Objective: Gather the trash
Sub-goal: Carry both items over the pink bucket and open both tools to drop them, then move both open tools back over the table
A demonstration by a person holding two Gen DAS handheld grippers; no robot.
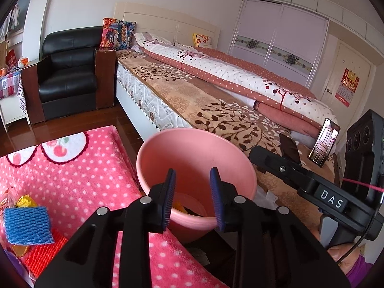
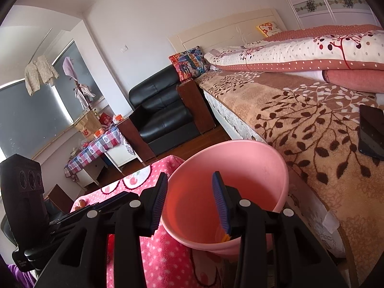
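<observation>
Both your left gripper (image 1: 192, 199) and right gripper (image 2: 189, 204) gape empty over pink bin (image 1: 156, 168); some trash inside, blue foam net (image 1: 27, 225) left.

"DAS" on right gripper (image 1: 258, 157)

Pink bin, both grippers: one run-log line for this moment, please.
left gripper: open, empty | right gripper: open, empty | pink bin: trash inside | blue foam net: on pink blanket

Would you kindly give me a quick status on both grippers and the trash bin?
Left gripper and right gripper open, empty, over pink bin. Some trash in bin; blue foam net and wrappers remain on pink blanket. Nothing in the way.
</observation>
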